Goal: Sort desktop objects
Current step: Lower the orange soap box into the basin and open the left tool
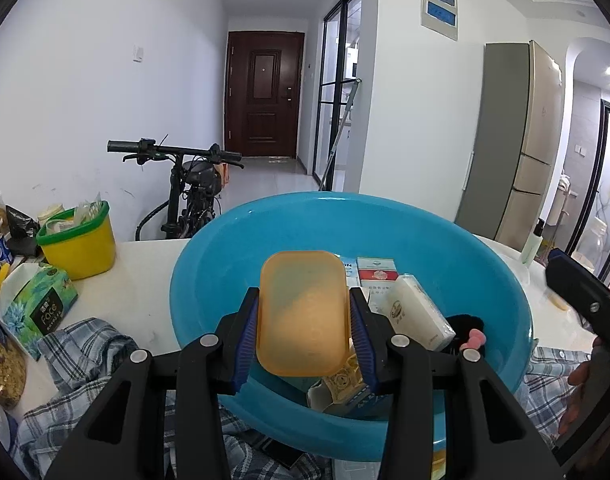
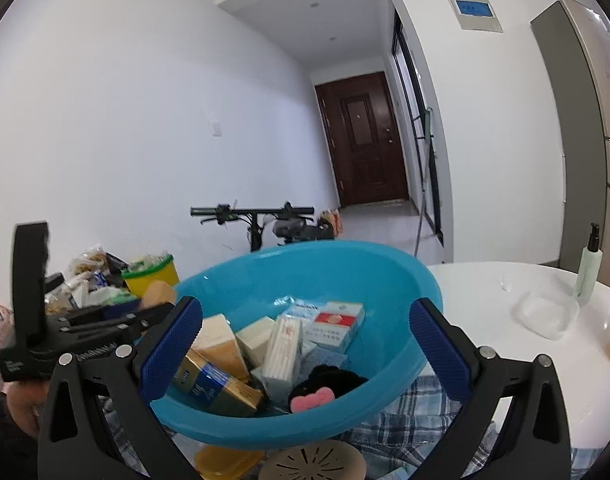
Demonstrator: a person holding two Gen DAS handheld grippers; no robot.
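While one orange lid [image 1: 303, 312] is gripped, one basin [image 1: 225, 248] waits.

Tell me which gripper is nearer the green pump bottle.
Right. The right gripper hangs open over the blue basin, with the pump bottle standing on the table to its right. The left gripper, shut on an orange lid, is on the basin's far side from the bottle.

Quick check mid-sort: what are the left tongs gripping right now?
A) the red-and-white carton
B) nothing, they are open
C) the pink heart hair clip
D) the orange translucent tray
D: in the left wrist view the left tongs are shut on the orange translucent tray, held above the blue basin.
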